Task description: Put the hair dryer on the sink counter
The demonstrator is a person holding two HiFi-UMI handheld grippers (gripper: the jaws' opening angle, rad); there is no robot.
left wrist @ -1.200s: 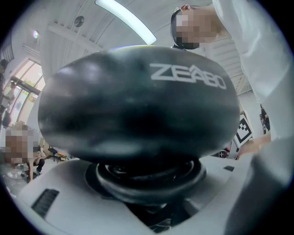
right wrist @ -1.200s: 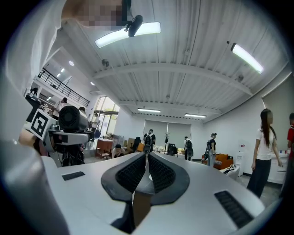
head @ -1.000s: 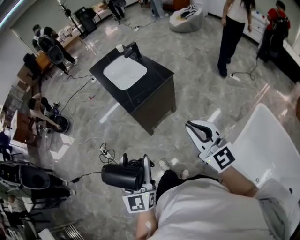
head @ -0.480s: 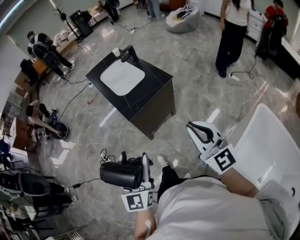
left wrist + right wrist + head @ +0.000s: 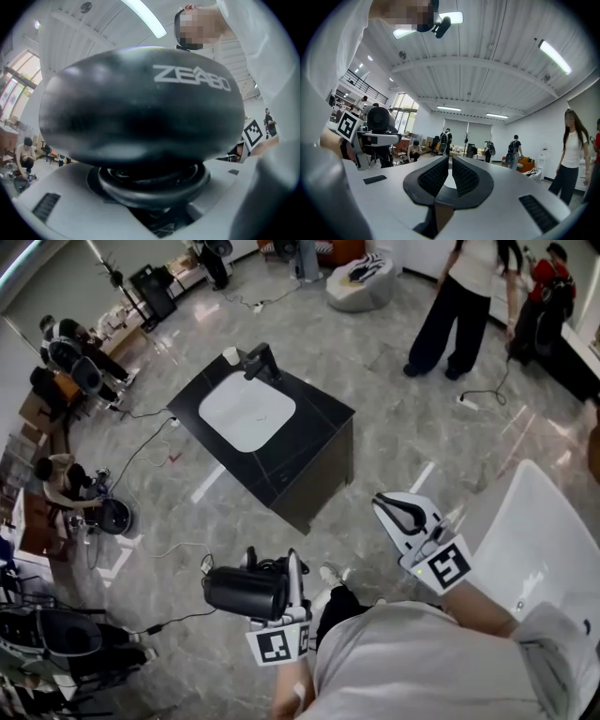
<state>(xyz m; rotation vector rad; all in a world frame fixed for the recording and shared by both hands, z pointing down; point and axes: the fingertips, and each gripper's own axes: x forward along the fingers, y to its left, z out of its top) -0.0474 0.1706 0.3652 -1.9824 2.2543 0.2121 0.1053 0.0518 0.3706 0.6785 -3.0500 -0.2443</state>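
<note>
Beyond open floor [image 5: 403, 439], sink counter [image 5: 314, 423]; left fingers [image 5: 293, 570] tight on hair dryer [image 5: 246, 592], right fingers [image 5: 432, 177] seemingly together.

Open workspace hall: freestanding sink counter [image 5: 314, 418], beanbag [image 5: 361, 277], seated people [image 5: 58, 332], marble-look floor [image 5: 403, 437].

Grey marble floor [image 5: 394, 437] noted, glossy. Standing person [image 5: 464, 306] in white top and black trousers recorded upper right. White tub [image 5: 525, 549] at lower right. Grey beanbag [image 5: 361, 279] at top. Black cables [image 5: 150, 439] trailed across floor, left side. Crouched person [image 5: 58, 474] seen beside round black device [image 5: 114, 517], left edge.
</note>
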